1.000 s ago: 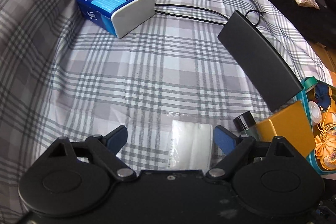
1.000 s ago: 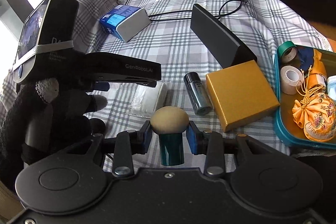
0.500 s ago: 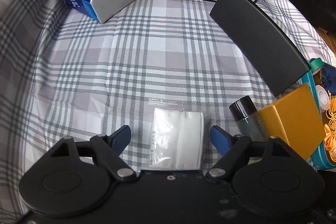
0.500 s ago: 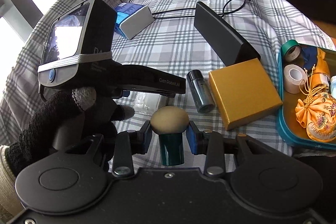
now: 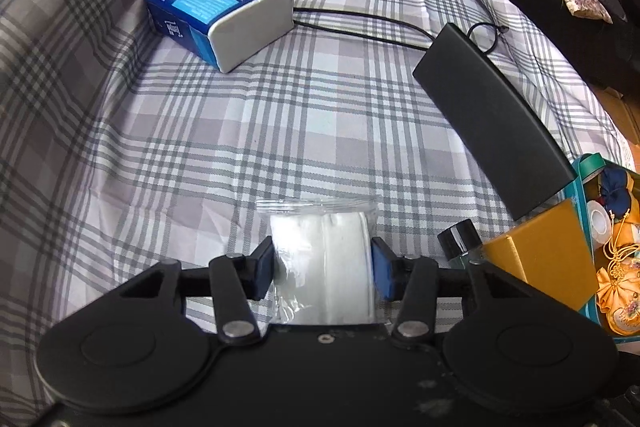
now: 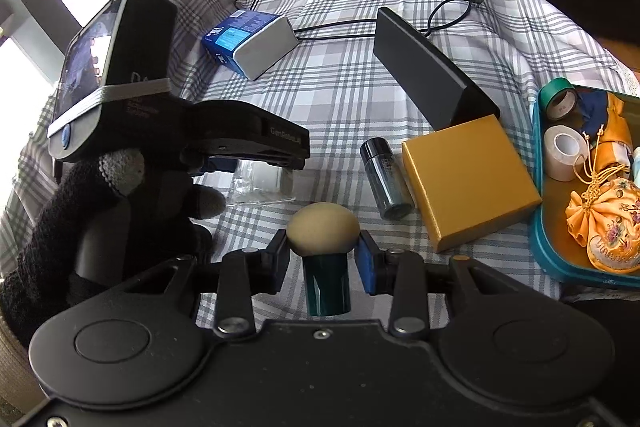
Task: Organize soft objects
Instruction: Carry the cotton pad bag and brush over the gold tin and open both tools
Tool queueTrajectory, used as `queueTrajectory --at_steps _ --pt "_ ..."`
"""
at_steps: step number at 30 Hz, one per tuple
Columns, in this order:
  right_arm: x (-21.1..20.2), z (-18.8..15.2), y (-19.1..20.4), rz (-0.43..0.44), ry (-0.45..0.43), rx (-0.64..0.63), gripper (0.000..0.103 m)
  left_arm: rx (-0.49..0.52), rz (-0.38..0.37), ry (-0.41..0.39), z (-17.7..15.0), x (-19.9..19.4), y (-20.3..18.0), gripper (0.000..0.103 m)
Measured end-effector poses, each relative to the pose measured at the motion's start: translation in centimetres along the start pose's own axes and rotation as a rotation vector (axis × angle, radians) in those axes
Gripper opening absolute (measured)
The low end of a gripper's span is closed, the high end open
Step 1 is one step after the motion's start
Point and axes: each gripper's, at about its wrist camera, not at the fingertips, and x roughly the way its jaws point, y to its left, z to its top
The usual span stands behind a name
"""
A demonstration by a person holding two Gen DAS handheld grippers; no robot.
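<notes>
left tool closing on bagged white pad | right tool grips sponge applicator

Checked cloth: woven, matt, creased, grey-white. Clear crinkly plastic bag, glossy, white cottony pads inside. Tissue pack: shiny blue-and-white plastic film. Long black case: smooth, matt. Gold box: matt paperboard. Small bottle: glossy, dark. Pouch: orange satin, sheeny, embroidered. Glove: black knit.

the bagged pads lie on the tablecloth, bottle to their right, then box, then tray.
</notes>
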Motion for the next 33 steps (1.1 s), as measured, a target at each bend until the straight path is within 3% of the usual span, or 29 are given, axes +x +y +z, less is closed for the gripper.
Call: queueTrajectory --at_steps 7,12,21,33 --pt "-2.5 1.1 -1.2 -0.008 -0.095 0.054 0.037 0.016 -0.023 -0.06 1.1 -3.3 -1.3 0.046" --pt "-5.9 2.1 -3.8 -0.042 -0.2 0.15 0.037 0.061 -0.077 -0.08 1.8 -4.8 -4.5 0.046" --pt "-12.7 2.9 -11.1 -0.225 -0.4 0.369 0.038 0.198 -0.21 -0.092 3.1 -6.3 -13.2 0.046" --pt "-15.0 0.2 -20.6 -0.444 -0.424 0.643 0.038 0.366 -0.331 -0.032 1.9 -5.0 -25.6 0.047"
